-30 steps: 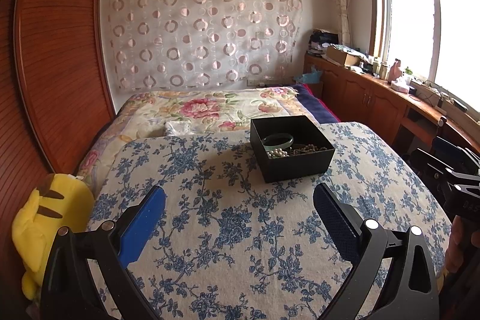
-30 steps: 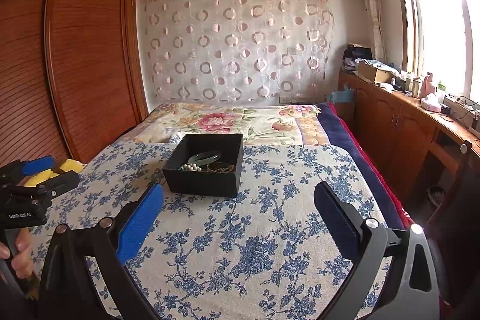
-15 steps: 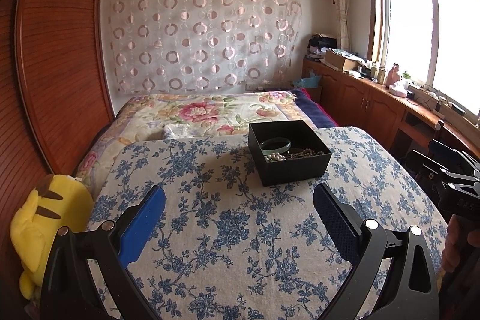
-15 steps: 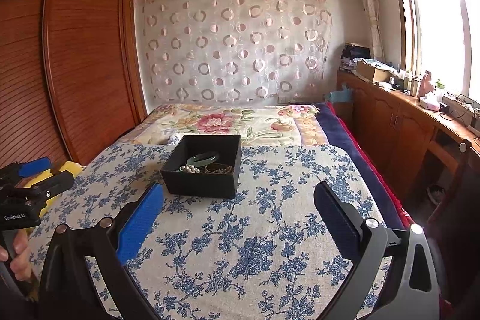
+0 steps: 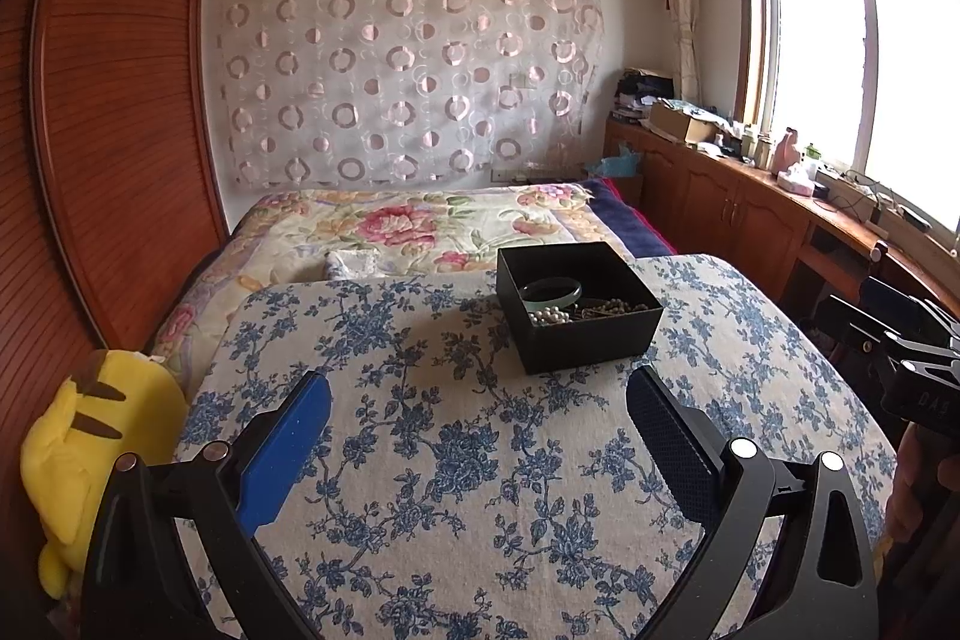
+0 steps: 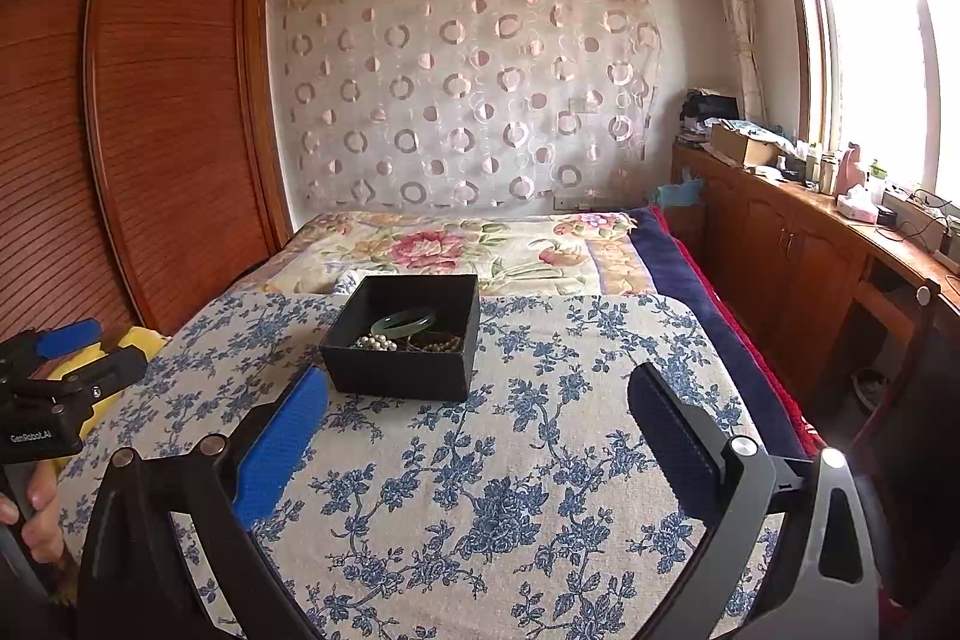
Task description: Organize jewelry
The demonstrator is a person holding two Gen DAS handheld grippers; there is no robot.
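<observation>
Black box point(image 5: 579, 313) sits on a board w/ blue-flower cloth point(image 5: 480, 460), toward its far edge, in front of the bed w/ a rose-print quilt point(image 5: 420, 220). Box is open-topped. Inside: pale green bangle point(image 5: 552, 291) leaning toward the back-left, white pearl beads point(image 5: 549, 318) at the front-left, dark brown bead string point(image 5: 612, 307) to the right of them. All three lie close together; can't tell if they tangle.

Left gripper point(image 5: 477, 403) hangs low over the near part of the cloth, fingers spread wide, nothing between them. Box is ahead of it & a bit right, well apart from both fingers.

Right gripper point(image 6: 477, 397) also spread wide, holding nothing. From its view the box point(image 6: 402, 340) is ahead & left; the blue left finger pad point(image 6: 282, 448) looks just beside the box's near-left corner, but can't tell if it touches.

Yellow plush toy point(image 5: 90, 454) sits at the left edge of the board, by the wooden wardrobe point(image 5: 120, 130). Wooden counter point(image 5: 780, 196) w/ clutter runs under the window on the right.
</observation>
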